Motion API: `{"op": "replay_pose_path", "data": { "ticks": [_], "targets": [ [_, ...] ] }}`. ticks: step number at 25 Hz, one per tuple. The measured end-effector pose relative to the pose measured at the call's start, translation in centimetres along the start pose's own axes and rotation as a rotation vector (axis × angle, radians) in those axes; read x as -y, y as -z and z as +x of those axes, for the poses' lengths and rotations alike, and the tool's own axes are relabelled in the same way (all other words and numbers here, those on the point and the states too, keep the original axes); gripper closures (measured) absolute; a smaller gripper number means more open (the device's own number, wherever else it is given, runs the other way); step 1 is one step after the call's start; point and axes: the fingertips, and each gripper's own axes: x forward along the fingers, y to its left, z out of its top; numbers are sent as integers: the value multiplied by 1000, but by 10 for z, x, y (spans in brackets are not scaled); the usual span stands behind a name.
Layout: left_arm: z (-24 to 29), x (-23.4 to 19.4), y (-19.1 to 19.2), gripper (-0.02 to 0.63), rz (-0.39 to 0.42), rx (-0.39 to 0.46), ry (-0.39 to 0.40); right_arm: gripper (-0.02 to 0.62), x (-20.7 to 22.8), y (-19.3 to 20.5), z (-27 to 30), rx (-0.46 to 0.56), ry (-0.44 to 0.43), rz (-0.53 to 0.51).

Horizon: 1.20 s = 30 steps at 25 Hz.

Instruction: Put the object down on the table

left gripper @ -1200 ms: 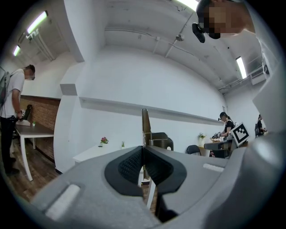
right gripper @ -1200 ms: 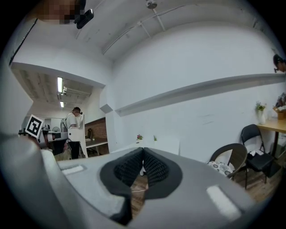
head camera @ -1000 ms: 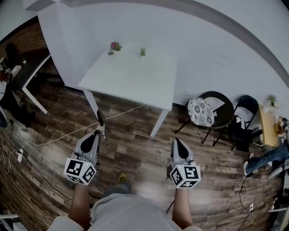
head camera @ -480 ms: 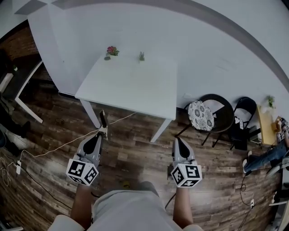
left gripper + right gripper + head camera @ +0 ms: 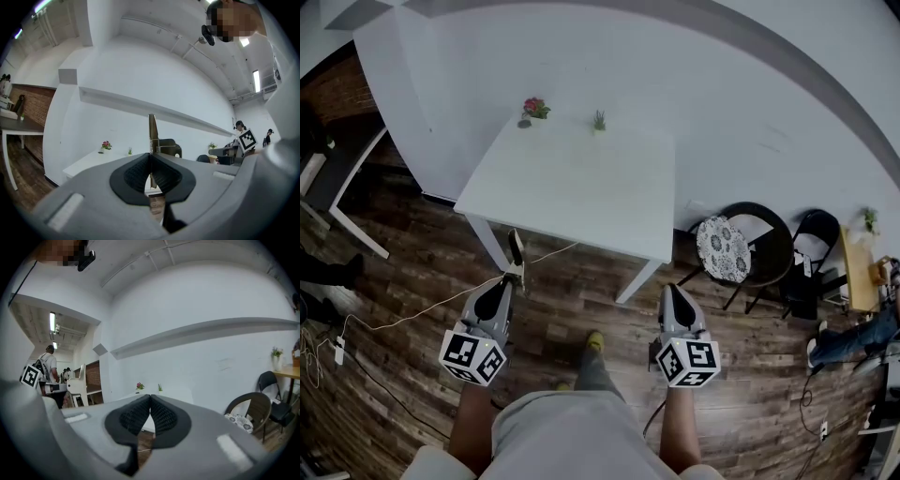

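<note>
A white square table point(image 5: 572, 178) stands ahead against the wall, beyond both grippers. My left gripper point(image 5: 514, 278) is over the wooden floor in front of the table's near left leg. It is shut on a slim tool point(image 5: 516, 251) with a dark tip that sticks out past the jaws. In the left gripper view the slim tool point(image 5: 153, 133) stands upright, pinched between the pads of the left gripper point(image 5: 150, 155), with the table point(image 5: 89, 161) behind it. My right gripper point(image 5: 668, 292) hangs near the table's right leg. In its own view the right gripper point(image 5: 150, 397) is shut with nothing in it.
Two small potted plants point(image 5: 535, 108) point(image 5: 599, 121) sit at the table's far edge. A round chair with a patterned cushion point(image 5: 724, 246) and a black folding chair point(image 5: 811, 244) stand to the right. A white cable point(image 5: 412, 298) runs across the floor at left. A yellow shoe point(image 5: 593, 342) shows below.
The table has drawn slightly closer and lower in the head view as the person steps forward; a foot now shows between the grippers. Both grippers keep their pose and grip.
</note>
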Motion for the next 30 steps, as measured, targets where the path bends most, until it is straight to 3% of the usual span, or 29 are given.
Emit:
{"op": "replay_pose_path", "data": {
  "ticks": [19, 30],
  "targets": [
    [194, -27, -11, 595, 133, -104, -110, 592, 114, -36, 199, 8, -119, 105],
    [269, -24, -6, 595, 251, -175, -106, 592, 150, -44, 254, -14, -146, 106]
  ]
}}
